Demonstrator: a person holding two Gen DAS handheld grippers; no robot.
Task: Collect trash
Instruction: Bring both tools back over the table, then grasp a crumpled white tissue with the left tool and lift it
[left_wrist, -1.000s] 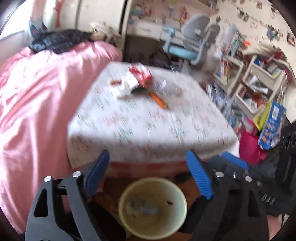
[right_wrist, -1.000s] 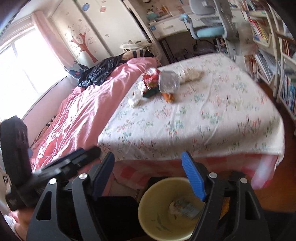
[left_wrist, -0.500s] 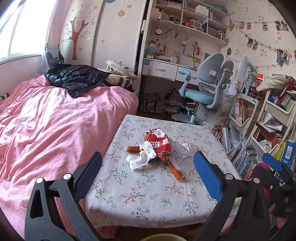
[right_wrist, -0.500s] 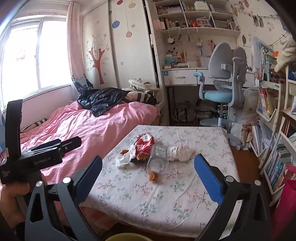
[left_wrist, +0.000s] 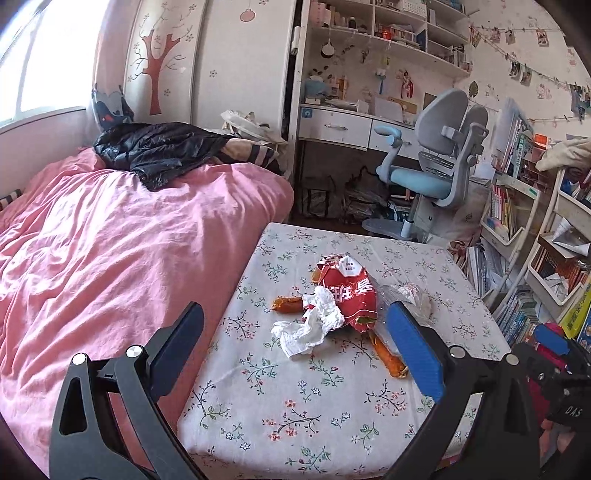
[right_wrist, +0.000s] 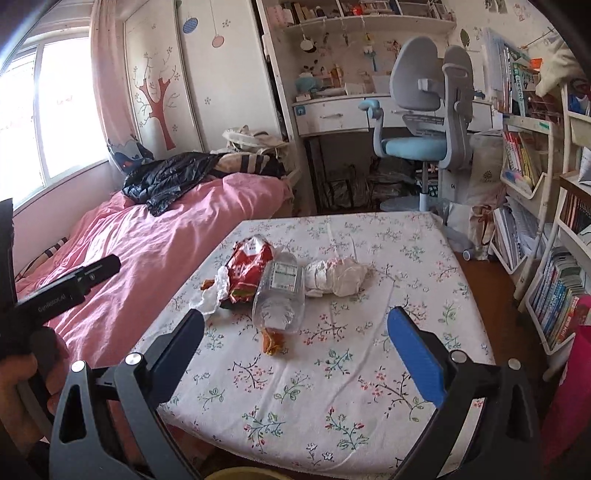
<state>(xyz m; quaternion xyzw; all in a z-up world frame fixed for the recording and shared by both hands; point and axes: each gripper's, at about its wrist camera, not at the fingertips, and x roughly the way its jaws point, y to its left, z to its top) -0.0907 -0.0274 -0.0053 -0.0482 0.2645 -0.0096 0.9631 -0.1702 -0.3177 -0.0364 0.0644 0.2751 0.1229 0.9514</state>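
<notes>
Trash lies in a heap on the floral-cloth table (left_wrist: 295, 398) (right_wrist: 332, 387): a red snack bag (left_wrist: 351, 291) (right_wrist: 247, 269), a crumpled white tissue (left_wrist: 310, 328), a clear plastic bottle (right_wrist: 280, 291), a white wadded paper bundle (right_wrist: 340, 275) and orange peel scraps (left_wrist: 388, 360) (right_wrist: 271, 341). My left gripper (left_wrist: 295, 354) is open and empty, short of the tissue. My right gripper (right_wrist: 295, 347) is open and empty, short of the bottle. The yellow bin rim (right_wrist: 240, 474) peeks in at the bottom edge.
A pink bed (left_wrist: 110, 266) borders the table on the left with a black jacket (left_wrist: 159, 151) on it. A grey-blue desk chair (left_wrist: 436, 166) and desk stand beyond. Bookshelves (right_wrist: 546, 229) line the right side.
Both grippers have swung up from over the yellow bin on the floor and now face the trash heap across the table. The bin has dropped almost out of view.
</notes>
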